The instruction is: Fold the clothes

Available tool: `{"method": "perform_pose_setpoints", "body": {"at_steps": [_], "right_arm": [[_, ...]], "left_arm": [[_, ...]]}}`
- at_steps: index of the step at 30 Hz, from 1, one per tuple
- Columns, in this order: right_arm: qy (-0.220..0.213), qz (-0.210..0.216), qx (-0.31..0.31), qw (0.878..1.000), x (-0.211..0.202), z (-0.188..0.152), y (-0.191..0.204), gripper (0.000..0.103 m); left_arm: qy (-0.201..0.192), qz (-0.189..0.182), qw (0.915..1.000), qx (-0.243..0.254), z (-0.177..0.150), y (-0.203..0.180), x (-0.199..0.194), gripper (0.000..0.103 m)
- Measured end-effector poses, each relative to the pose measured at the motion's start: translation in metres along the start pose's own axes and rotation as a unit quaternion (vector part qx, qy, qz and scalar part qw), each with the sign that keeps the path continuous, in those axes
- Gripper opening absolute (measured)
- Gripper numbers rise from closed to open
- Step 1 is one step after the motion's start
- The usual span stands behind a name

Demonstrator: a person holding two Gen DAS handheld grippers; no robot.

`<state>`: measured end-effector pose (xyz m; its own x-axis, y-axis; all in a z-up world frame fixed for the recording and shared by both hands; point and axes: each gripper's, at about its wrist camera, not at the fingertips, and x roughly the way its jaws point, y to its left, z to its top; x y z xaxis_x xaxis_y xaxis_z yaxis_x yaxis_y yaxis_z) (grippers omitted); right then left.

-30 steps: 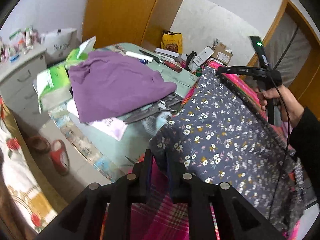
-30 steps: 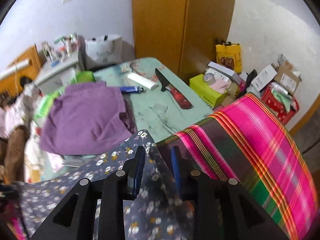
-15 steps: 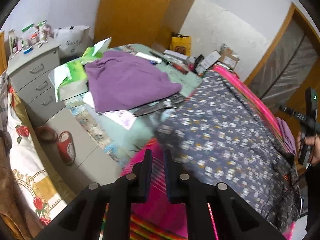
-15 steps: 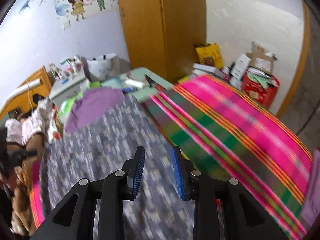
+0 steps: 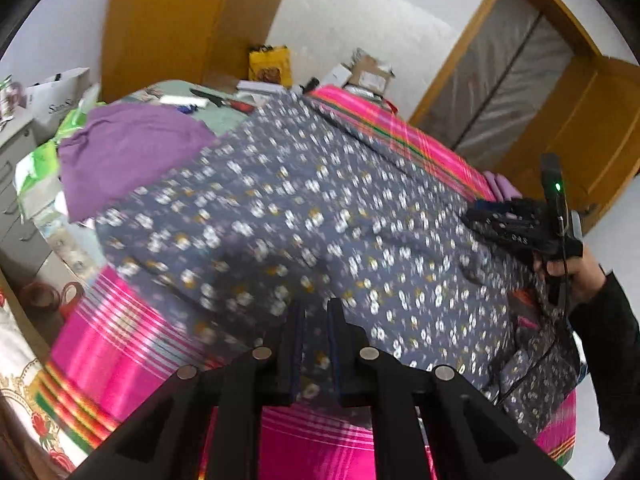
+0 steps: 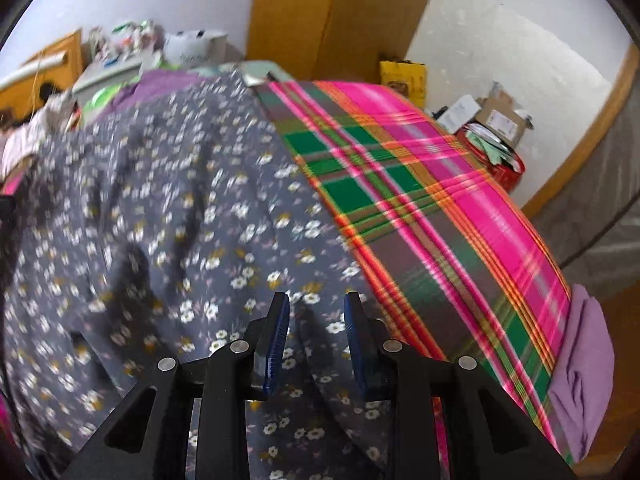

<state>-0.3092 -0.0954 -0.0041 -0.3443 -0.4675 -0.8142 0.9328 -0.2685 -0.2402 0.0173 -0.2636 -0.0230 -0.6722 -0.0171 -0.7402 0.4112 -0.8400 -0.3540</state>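
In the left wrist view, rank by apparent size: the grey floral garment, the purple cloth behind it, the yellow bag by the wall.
1. Grey floral garment, by far the largest.
2. Purple cloth.
3. Yellow bag, smallest, though it sits farthest from the camera, so its true size is unsure.

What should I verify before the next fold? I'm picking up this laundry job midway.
1. Left gripper grip: jaws have just been closing, hem of the floral garment between them: ok.
2. Right gripper grip: jaws stand apart over the fabric, pinch unclear: cannot tell.
3. Garment lying flat: creases near the right gripper: not ok.
4. Garment clear of the purple shirt: edges meet in a blurred view: cannot tell.
5. Plaid cloth underneath smooth: ok.
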Motion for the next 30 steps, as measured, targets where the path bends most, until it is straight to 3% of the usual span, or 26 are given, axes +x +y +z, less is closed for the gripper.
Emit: {"method": "perform_pose_setpoints", "body": {"at_steps": [6, 7, 8, 15, 20, 23, 26, 30], "right_arm": [[0.004, 0.007, -0.027, 1.000, 0.013, -0.003, 0.002, 0.026], [0.004, 0.007, -0.029, 1.000, 0.013, -0.003, 0.001, 0.010], [0.004, 0.004, -0.030, 1.000, 0.014, -0.003, -0.001, 0.003], [-0.013, -0.050, 0.010, 0.999, 0.016, 0.014, -0.039, 0.003], [0.002, -0.111, 0.091, 0.990, 0.033, 0.027, -0.094, 0.003], [0.027, -0.127, 0.144, 0.981, 0.043, 0.022, -0.118, 0.007], [0.002, -0.105, 0.194, 0.975, 0.028, 0.014, -0.127, 0.017], [-0.039, -0.061, 0.160, 0.984, -0.003, 0.014, -0.094, 0.030]], "left_arm": [[0.009, -0.002, 0.9999, 0.011, -0.006, -0.003, 0.005, 0.011], [0.010, -0.002, 0.9999, 0.012, -0.006, -0.003, 0.005, 0.011], [0.010, -0.003, 0.9999, 0.013, -0.007, -0.003, 0.005, 0.011], [0.018, 0.000, 0.9997, 0.014, -0.016, 0.001, 0.011, 0.011], [0.015, -0.003, 0.9998, 0.014, -0.017, 0.003, 0.011, 0.011], [0.015, -0.005, 0.9998, 0.012, -0.017, 0.004, 0.011, 0.011], [0.015, -0.001, 0.9998, 0.010, -0.018, 0.006, 0.008, 0.011], [0.008, 0.015, 0.9999, -0.001, -0.017, 0.016, 0.002, 0.011]]}}
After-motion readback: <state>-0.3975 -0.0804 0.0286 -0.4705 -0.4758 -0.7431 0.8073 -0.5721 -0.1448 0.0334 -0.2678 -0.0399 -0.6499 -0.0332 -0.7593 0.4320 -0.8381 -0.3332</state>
